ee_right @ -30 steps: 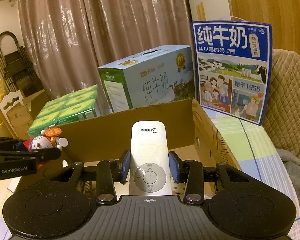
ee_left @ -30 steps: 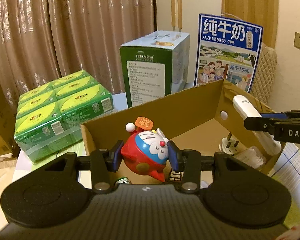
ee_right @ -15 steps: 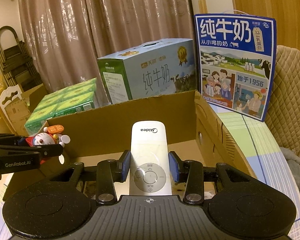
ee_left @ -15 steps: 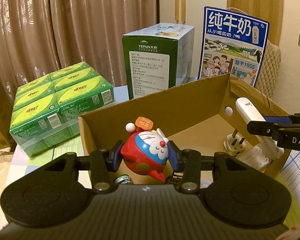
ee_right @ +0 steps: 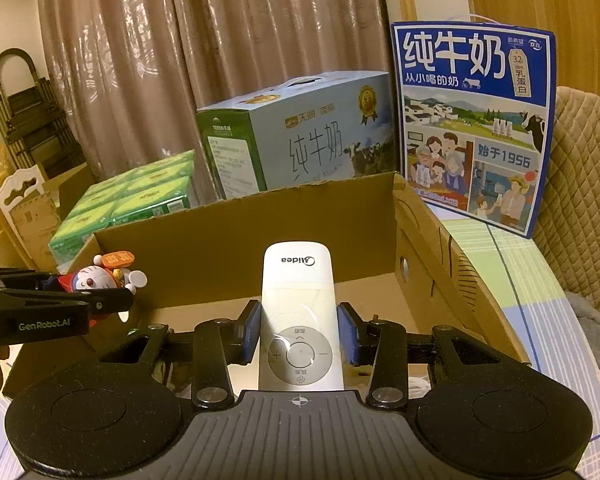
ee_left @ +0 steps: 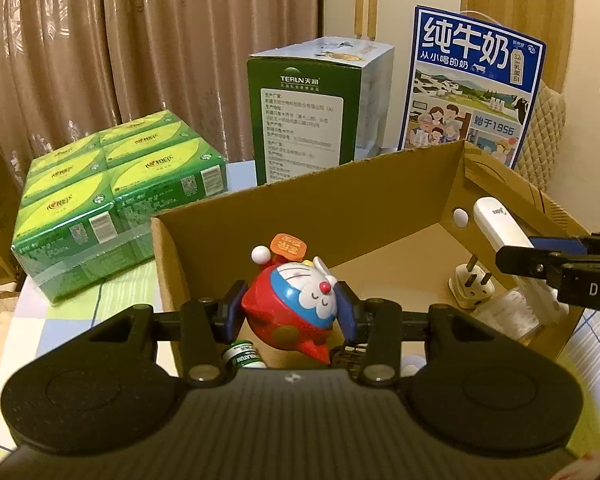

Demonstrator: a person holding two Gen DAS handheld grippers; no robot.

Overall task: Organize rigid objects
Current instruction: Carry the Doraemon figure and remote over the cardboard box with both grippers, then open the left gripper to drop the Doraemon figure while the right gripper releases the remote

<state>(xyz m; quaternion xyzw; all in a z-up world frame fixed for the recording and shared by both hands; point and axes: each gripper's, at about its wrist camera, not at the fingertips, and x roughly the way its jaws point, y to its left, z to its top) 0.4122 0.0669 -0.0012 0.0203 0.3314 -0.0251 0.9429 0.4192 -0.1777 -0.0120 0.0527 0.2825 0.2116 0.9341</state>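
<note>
My left gripper is shut on a red and blue cat-robot toy, held over the near left part of an open cardboard box. In the right wrist view the same toy shows at the left in that gripper. My right gripper is shut on a white Midea remote, which points up over the box. The left wrist view shows this remote at the box's right side. On the box floor lie a white plug and a green-labelled bottle.
Behind the box stand a green and blue milk carton, a blue milk gift bag and a wrapped stack of green tissue packs. A quilted chair back is at the right. Curtains hang behind.
The view from both grippers has shifted slightly, so the box floor shows more. Both grips are unchanged.
</note>
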